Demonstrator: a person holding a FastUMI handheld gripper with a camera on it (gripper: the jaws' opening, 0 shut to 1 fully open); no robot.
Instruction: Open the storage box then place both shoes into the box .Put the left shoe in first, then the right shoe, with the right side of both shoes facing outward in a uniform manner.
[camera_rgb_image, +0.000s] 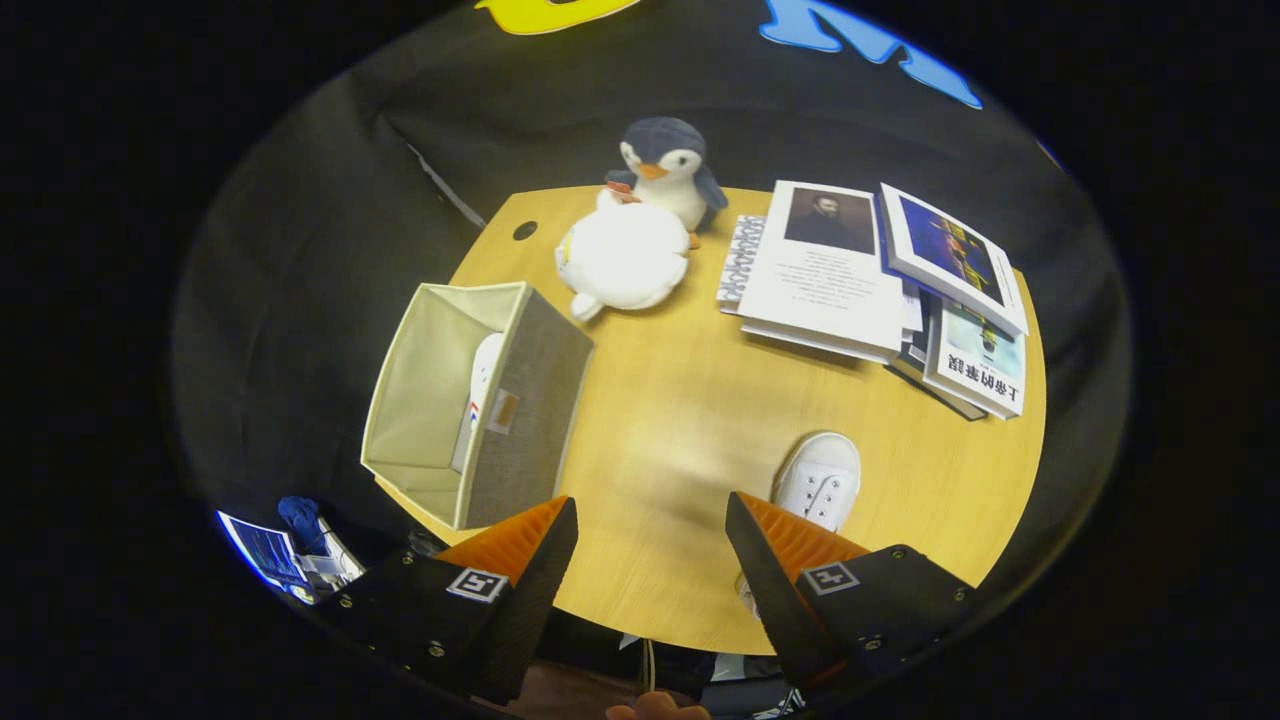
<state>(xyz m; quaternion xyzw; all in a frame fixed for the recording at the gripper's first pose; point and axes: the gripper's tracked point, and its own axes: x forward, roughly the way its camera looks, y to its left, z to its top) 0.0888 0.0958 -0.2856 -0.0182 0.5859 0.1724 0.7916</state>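
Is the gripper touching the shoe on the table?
Cannot tell. In the gripper view the open gripper holds nothing, and one finger overlaps the shoe, hiding any gap.

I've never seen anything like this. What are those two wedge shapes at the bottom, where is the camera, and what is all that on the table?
The two wedges are the fingers of a hand-held gripper, a two-finger grabbing tool that a person carries. The camera rides on it and looks forward along the fingers, which is why the round table looks bent. The fingers stand apart and hold nothing.

On the table, by the left finger, an open fabric storage box has one white shoe already inside. A second white shoe lies just ahead of the right finger. Farther off sit a toy penguin, a white plush toy and a pile of books.
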